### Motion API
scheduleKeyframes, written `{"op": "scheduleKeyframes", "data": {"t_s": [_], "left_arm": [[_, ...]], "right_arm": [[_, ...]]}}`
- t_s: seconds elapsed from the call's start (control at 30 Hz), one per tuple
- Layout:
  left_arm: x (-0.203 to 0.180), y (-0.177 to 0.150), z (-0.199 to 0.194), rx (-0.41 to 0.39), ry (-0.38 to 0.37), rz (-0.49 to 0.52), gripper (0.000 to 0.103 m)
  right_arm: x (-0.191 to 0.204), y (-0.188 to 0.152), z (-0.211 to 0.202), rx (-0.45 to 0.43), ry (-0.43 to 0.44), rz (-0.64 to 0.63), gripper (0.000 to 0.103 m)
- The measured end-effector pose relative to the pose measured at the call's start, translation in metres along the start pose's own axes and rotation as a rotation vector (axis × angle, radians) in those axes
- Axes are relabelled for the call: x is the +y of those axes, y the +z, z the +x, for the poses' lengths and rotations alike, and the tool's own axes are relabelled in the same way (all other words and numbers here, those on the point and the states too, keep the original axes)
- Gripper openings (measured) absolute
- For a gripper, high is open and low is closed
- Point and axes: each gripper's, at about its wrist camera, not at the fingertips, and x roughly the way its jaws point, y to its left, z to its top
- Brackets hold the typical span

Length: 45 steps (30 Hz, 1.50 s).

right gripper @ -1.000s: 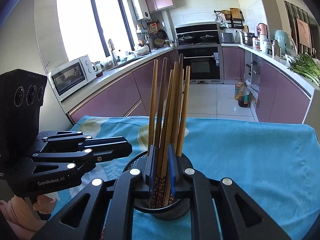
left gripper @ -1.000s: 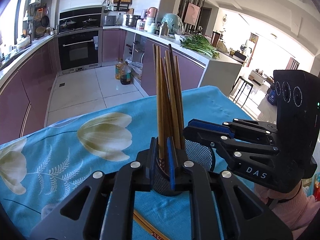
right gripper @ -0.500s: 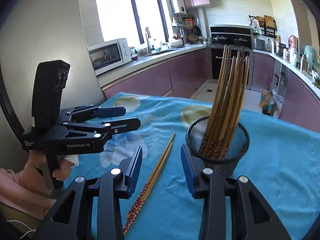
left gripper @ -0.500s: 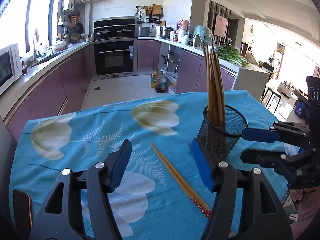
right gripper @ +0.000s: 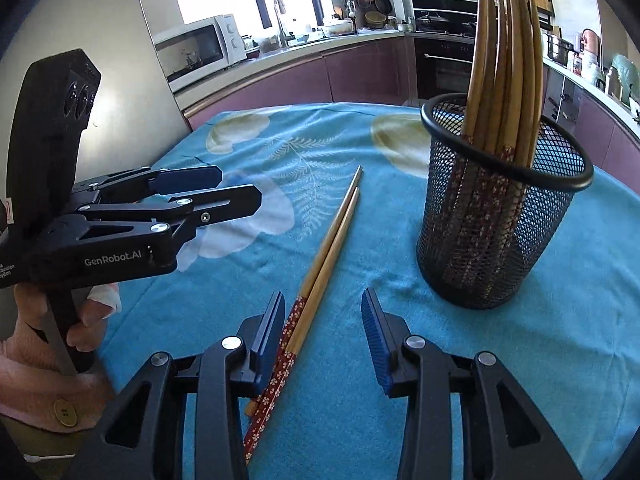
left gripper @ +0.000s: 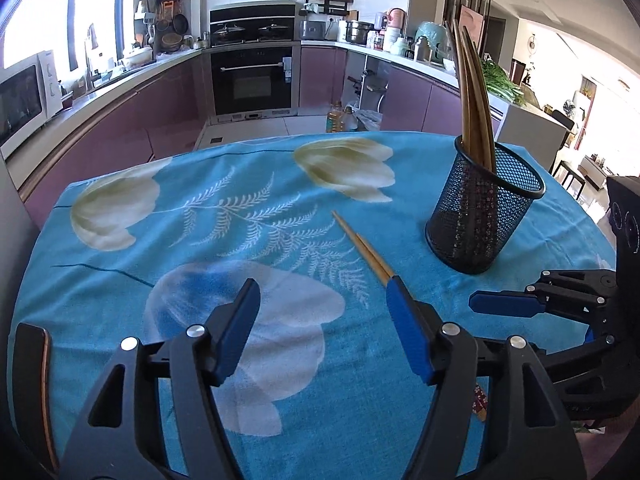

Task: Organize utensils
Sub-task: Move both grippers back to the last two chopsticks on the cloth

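Note:
A black mesh holder (left gripper: 484, 212) (right gripper: 500, 208) stands upright on the blue flowered cloth with several wooden chopsticks (right gripper: 504, 80) in it. A loose pair of chopsticks (right gripper: 320, 260) (left gripper: 362, 246) with red patterned ends lies flat on the cloth left of the holder. My left gripper (left gripper: 324, 304) is open and empty above the cloth, its right finger over the pair. My right gripper (right gripper: 324, 316) is open and empty, low over the red ends of the pair. Each gripper shows in the other's view: the right one (left gripper: 496, 304), the left one (right gripper: 224, 188).
The table is round, its cloth (left gripper: 240, 216) hanging over the edges. Beyond it lie a tiled floor, purple kitchen cabinets (left gripper: 160, 112), an oven (left gripper: 252, 76) and a microwave (right gripper: 200, 50). A dark object (left gripper: 32, 368) sits at the table's near left edge.
Both grippers let go of the chopsticks in the holder, opened and pulled back from it. They now hover low over the loose pair on the cloth.

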Motion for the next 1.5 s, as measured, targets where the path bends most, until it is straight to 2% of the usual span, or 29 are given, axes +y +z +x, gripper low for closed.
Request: {"op": "scheduleKeyframes", "data": {"t_s": [0.33, 0.77, 1.03, 1.27, 1.5], "left_arm": [[0.0, -0.005, 0.009, 0.021, -0.009, -0.005, 0.065], [-0.008, -0.005, 0.017, 0.042, -0.03, 0.021, 0.065], [-0.027, -0.004, 0.039, 0.112, -0.101, 0.067, 0.056], [-0.034, 0.0, 0.059, 0.169, -0.13, 0.072, 0.049], [-0.04, 0.002, 0.066, 0.191, -0.131, 0.094, 0.035]], "right_arm": [[0.003, -0.005, 0.004, 0.022, -0.046, -0.023, 0.038], [-0.01, -0.007, 0.001, 0.026, -0.059, 0.03, 0.038], [-0.014, -0.006, 0.001, 0.032, -0.069, 0.027, 0.037], [-0.015, -0.005, 0.002, 0.031, -0.068, 0.029, 0.037], [-0.016, -0.005, 0.003, 0.031, -0.063, 0.031, 0.037]]}}
